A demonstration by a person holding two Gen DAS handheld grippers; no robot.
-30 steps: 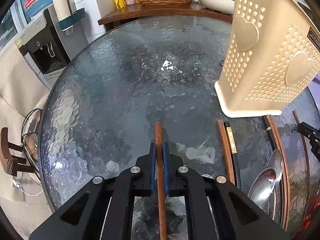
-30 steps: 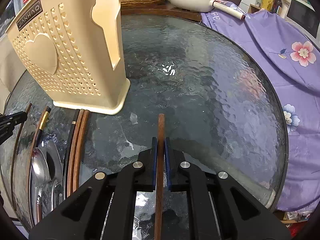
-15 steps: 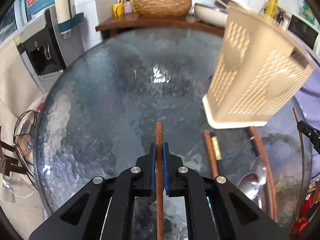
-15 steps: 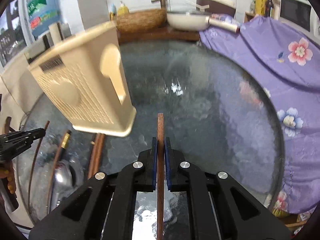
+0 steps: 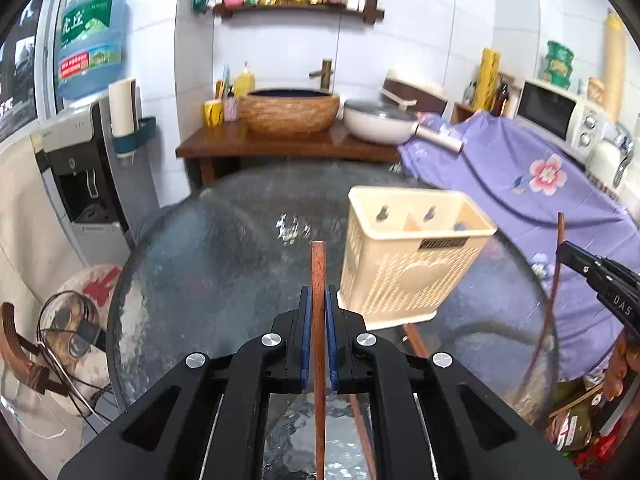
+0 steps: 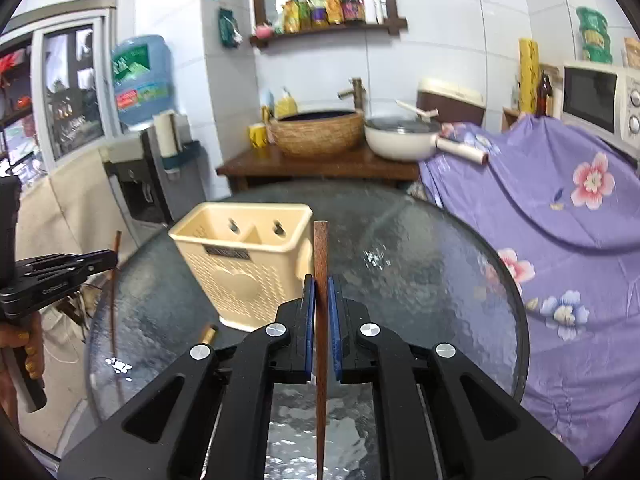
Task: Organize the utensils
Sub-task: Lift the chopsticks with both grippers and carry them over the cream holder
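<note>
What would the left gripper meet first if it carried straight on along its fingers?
Probably nothing soon. The left gripper and its chopstick point over the glass table, passing left of the holder; the far wooden counter lies beyond. Depth is unclear.

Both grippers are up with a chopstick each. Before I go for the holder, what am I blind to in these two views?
- Utensil holder compartments: floors hidden by its own walls, both views.
- Utensils left on the glass table: mostly hidden behind the gripper bodies, both views.
- Lower chopstick ends: cut off by the bottom edge, both views.
- Holder label: too small and blurred, right wrist view.
</note>
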